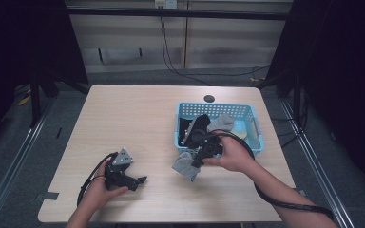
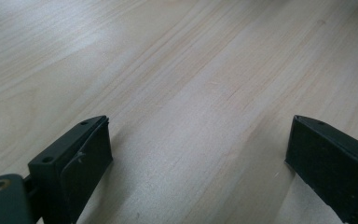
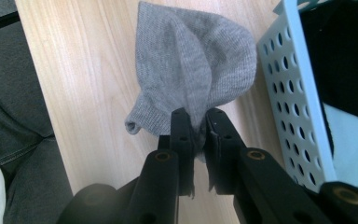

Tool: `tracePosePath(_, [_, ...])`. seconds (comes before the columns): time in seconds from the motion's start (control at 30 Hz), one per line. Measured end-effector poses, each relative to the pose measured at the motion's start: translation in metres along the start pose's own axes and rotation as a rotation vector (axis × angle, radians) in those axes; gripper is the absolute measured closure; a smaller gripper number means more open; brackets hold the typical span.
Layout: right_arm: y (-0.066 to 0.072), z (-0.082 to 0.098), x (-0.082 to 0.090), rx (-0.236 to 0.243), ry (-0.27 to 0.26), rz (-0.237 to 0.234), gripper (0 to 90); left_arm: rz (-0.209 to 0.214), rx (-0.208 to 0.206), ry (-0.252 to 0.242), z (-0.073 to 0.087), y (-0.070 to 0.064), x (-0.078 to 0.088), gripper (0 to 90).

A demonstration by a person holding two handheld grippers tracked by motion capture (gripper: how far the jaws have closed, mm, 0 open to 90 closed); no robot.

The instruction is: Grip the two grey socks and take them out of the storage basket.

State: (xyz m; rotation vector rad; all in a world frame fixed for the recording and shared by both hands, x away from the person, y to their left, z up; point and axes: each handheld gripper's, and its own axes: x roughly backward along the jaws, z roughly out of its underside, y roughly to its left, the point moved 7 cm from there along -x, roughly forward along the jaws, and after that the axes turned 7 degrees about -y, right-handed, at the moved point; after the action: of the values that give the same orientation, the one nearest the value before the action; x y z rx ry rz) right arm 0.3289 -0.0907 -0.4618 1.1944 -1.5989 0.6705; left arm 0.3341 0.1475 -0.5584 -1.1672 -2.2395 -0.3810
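Note:
A grey sock (image 3: 193,70) hangs crumpled from my right gripper (image 3: 197,116), whose jaws are shut on a fold of it; its lower end touches the wooden table (image 3: 88,93). From above, the grey sock (image 1: 186,165) lies just left of the blue basket (image 1: 261,142), under my right gripper (image 1: 200,159). My left gripper (image 1: 141,180) rests low over the table at the front left, pointing right. Its jaws stand wide open with bare wood between the fingertips (image 2: 81,154).
The blue perforated basket (image 3: 289,88) holds several more socks, black, grey and pale ones. A dark round hole (image 1: 209,99) sits in the table behind the basket. Cables trail from both grippers toward the front edge.

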Motion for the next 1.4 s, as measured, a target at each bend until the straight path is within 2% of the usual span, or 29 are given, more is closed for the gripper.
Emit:
tracePosePath(0.17, [0.001,0.002,-0.01,-0.004,0.003,-0.003,82.0,0.0,0.0,0.0,0.0,0.0,0.0,6.1])
tracePosePath(0.27, [0.003,0.003,-0.016,-0.024,0.003,-0.007,82.0,0.0,0.0,0.0,0.0,0.0,0.0,6.1])
tracePosePath(0.43, [0.004,0.004,-0.022,-0.014,0.016,-0.012,81.3,0.001,0.0,0.0,0.0,0.0,0.0,6.1])
tracePosePath(0.53, [0.005,0.005,-0.024,0.004,0.025,-0.017,74.5,0.001,0.0,0.0,0.0,0.0,0.0,6.1])
tracePosePath(0.63, [0.006,0.004,-0.024,-0.004,0.019,-0.016,63.2,0.001,-0.001,0.0,0.0,0.0,0.0,6.1])
tracePosePath(0.77, [0.006,0.004,-0.015,-0.013,0.007,-0.014,58.8,0.0,-0.001,0.0,0.0,0.0,0.0,6.1])
tracePosePath(0.97, [0.003,0.005,0.007,-0.035,-0.009,0.01,52.3,0.0,0.0,0.0,0.0,0.0,0.0,6.1])
tracePosePath(1.0, [0.001,0.005,0.009,-0.032,-0.018,0.009,51.9,0.0,0.0,0.0,0.0,0.0,0.0,6.1])
tracePosePath(1.17, [-0.01,0.009,0.022,-0.079,-0.039,0.008,47.9,0.0,0.0,0.0,0.0,0.0,0.0,6.1])
tracePosePath(1.4, [-0.031,0.013,0.036,-0.135,-0.053,0.04,45.5,0.0,0.0,0.0,0.0,0.0,0.0,6.1])
